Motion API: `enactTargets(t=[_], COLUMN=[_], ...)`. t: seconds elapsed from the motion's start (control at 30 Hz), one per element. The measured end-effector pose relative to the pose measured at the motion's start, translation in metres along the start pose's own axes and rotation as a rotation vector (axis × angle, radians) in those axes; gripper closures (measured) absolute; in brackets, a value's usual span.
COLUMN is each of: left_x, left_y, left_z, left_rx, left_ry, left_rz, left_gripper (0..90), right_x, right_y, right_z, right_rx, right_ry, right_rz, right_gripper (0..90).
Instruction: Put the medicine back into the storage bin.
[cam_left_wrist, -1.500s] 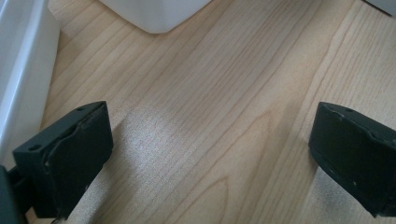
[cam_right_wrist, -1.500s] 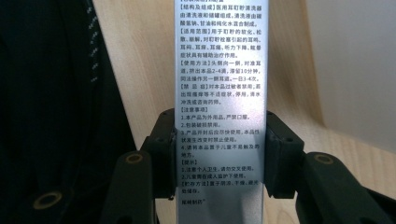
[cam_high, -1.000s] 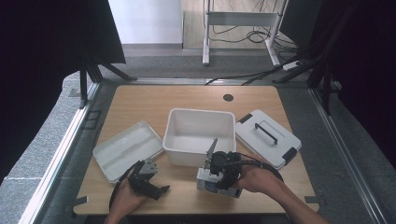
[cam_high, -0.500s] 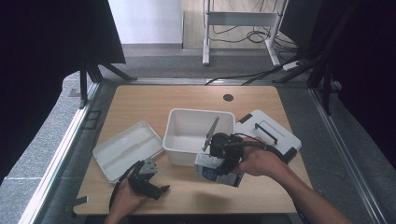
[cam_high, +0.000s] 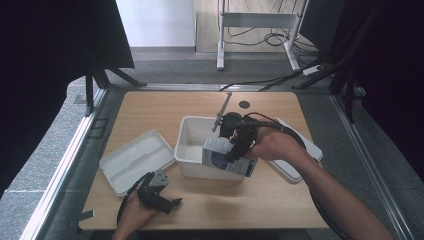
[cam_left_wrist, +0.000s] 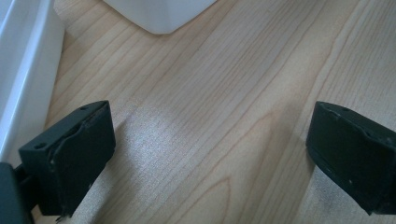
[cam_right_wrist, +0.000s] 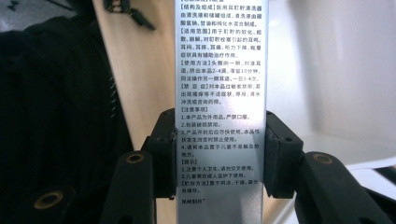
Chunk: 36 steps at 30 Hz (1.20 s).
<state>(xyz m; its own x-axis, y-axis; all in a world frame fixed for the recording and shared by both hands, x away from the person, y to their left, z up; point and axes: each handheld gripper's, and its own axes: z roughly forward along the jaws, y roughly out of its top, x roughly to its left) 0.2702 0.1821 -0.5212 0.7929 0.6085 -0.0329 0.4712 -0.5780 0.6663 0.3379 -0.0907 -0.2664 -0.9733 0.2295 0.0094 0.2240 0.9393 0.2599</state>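
A white and blue carton (cam_high: 223, 160) with printed text hangs above the front rim of the white bin (cam_high: 200, 119), my right gripper (cam_high: 235, 146) shut on it from behind. In the right gripper view both pads clamp the narrow text-covered side of the carton (cam_right_wrist: 219, 65), with the right gripper (cam_right_wrist: 219, 158) at its lower end. My left gripper (cam_high: 167, 202) lies on the wooden table (cam_high: 150, 110) at the front left, held by a hand. Its jaws stand wide apart over bare wood, the left gripper (cam_left_wrist: 210, 154) holding nothing.
A white lid (cam_high: 135, 159) lies upside down left of the bin, close to my left gripper. A second white lid (cam_high: 310, 147) lies right of the bin, partly under the right forearm. A round hole (cam_high: 244, 104) sits near the table's far edge.
My right gripper has lifted the carton off the table and carried it away from the front edge, up over the bin's front rim. The left gripper has stayed in place.
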Motion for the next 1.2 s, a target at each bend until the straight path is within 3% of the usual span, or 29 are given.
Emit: enactTargets(t=[0.2, 0.43, 0.73, 1.2], left_x=[0.000, 0.000, 0.000, 0.000], left_y=[0.000, 0.000, 0.000, 0.000], left_z=[0.000, 0.000, 0.000, 0.000], left_rx=[0.001, 0.000, 0.001, 0.000], left_ry=[0.001, 0.002, -0.001, 0.000], left_rz=[0.001, 0.001, 0.001, -0.001], left_gripper=[1.3, 1.4, 1.5, 1.5], right_x=[-0.021, -0.046, -0.074, -0.093], right_y=[0.011, 0.021, 0.031, 0.029], right_z=[-0.001, 0.016, 0.056, 0.128], right_rx=[-0.005, 0.005, 0.028, 0.101], right_ry=[-0.033, -0.066, -0.102, -0.095], right_rz=[0.025, 0.059, 0.084, 0.050], right_gripper=[55.3, 55.3, 55.3, 55.3])
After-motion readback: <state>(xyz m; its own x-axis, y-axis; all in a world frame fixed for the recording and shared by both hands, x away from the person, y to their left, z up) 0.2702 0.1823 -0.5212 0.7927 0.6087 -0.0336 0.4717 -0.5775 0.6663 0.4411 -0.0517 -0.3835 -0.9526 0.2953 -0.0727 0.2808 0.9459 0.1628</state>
